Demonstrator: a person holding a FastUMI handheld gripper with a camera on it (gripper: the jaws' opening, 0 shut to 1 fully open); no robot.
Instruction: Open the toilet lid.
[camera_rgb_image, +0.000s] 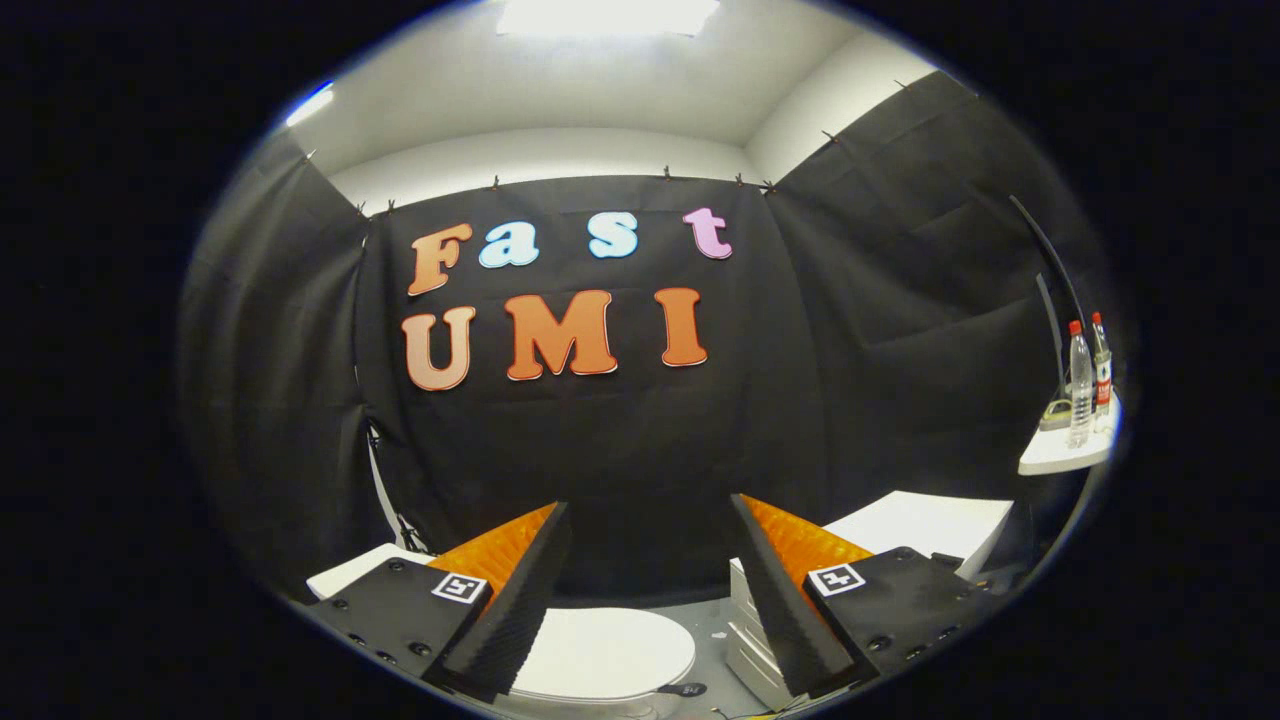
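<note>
Cloth hangs black all round the booth, forming its wall (620, 450), with a pale ceiling and a bright ceiling light (605, 15) above. Starting at the left, a white flat-topped object (350, 570) sits low beside the left finger; what it is cannot be told. The gripper (650, 590) has its two fingers spread wide apart, holding nothing, both pointing toward the cloth wall. Between the fingers and below their tips lies the toilet lid (600, 655), white, rounded, down flat and closed; neither finger touches it. A small dark item (683, 689) rests just off the lid's right edge, too small to identify. Past the right finger stands a white stepped unit (745, 640) on the grey floor (705, 620), and beyond it a white block (920, 525) against the wall. Farthest right, a small white shelf (1065, 455) carries two clear bottles (1080, 385) with red caps near its outer edge, with a dark curved rod (1045, 250) rising behind them.
</note>
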